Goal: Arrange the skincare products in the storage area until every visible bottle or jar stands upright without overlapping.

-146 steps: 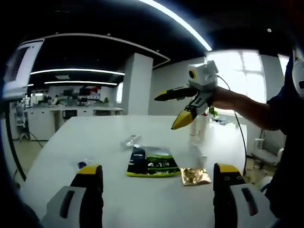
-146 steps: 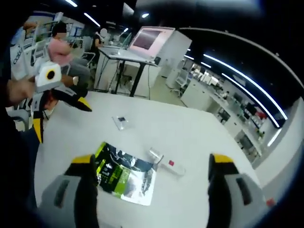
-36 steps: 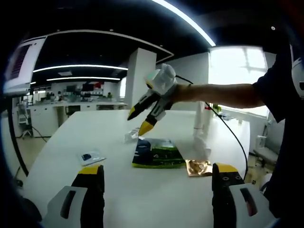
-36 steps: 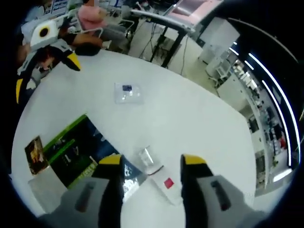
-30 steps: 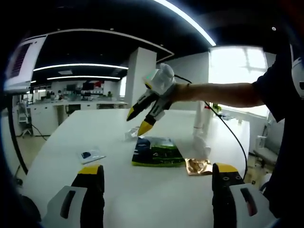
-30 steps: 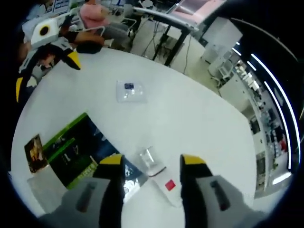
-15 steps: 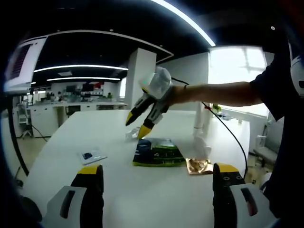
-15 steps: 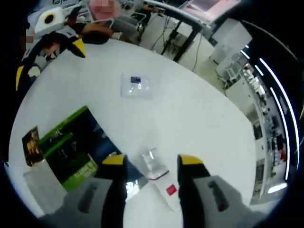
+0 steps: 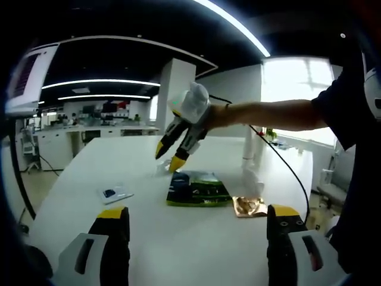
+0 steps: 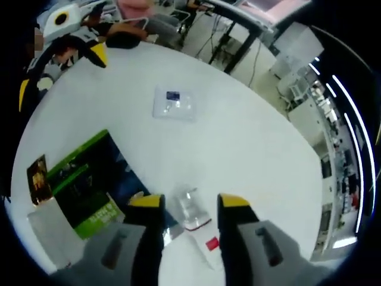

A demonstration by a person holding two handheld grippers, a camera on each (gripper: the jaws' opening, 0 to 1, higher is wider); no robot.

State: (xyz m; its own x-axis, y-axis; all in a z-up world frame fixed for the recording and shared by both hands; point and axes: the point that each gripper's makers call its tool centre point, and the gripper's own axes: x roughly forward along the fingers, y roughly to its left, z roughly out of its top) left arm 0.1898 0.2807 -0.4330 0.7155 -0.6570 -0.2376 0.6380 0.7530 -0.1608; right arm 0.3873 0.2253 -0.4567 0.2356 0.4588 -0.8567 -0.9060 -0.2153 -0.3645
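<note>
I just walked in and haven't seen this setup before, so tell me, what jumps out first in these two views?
The right gripper hangs low over the white table, its yellow-tipped jaws open on either side of a small clear tube with a red label. Beside it lies a flat green and black packet, with a small gold sachet at its far end. In the left gripper view, the person's outstretched arm carries that gripper over the table.

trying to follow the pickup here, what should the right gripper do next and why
Probably ease the right gripper a little lower and shut on the small clear tube. The tube lies flat on the white table, its clear end between the open yellow-tipped jaws, its red-marked end under the gripper. The dark green pouch lies just beside one jaw.
</note>
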